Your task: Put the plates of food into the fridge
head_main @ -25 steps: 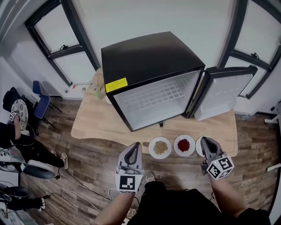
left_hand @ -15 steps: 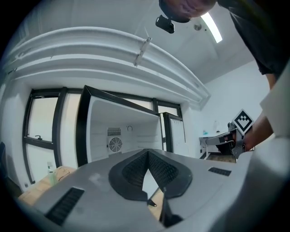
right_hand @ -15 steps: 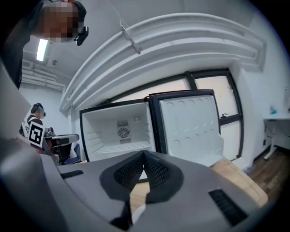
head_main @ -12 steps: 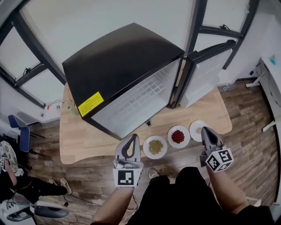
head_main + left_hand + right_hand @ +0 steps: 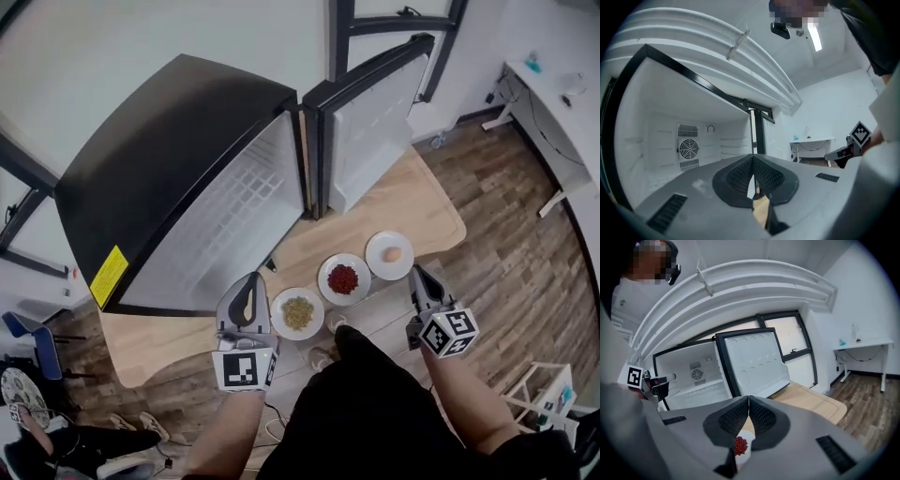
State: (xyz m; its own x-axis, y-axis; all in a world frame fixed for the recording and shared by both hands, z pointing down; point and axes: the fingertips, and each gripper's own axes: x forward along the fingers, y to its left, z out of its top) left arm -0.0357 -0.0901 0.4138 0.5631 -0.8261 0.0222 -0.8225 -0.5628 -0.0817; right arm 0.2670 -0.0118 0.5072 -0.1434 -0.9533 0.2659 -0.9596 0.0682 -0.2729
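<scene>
Three white plates stand in a row near the front edge of the wooden table (image 5: 412, 211): one with greenish-yellow food (image 5: 297, 313), one with red food (image 5: 343, 279), one with an egg-like item (image 5: 390, 255). The black mini fridge (image 5: 173, 159) stands open, its door (image 5: 370, 117) swung right, white inside (image 5: 689, 140). My left gripper (image 5: 249, 292) is shut and empty, just left of the greenish plate. My right gripper (image 5: 416, 276) is shut and empty, just right of the egg plate. Through the right gripper's jaws the red food (image 5: 740, 445) shows.
A white desk (image 5: 553, 103) stands at the far right on the wood floor. A white rack (image 5: 539, 398) sits at the lower right. A blue chair (image 5: 19, 328) and a person's feet are at the lower left. Windows line the wall behind the fridge.
The head view has swung, so the fridge now sits left and tilted, and the egg plate shows fully. Both grippers stay shut near the plates.
</scene>
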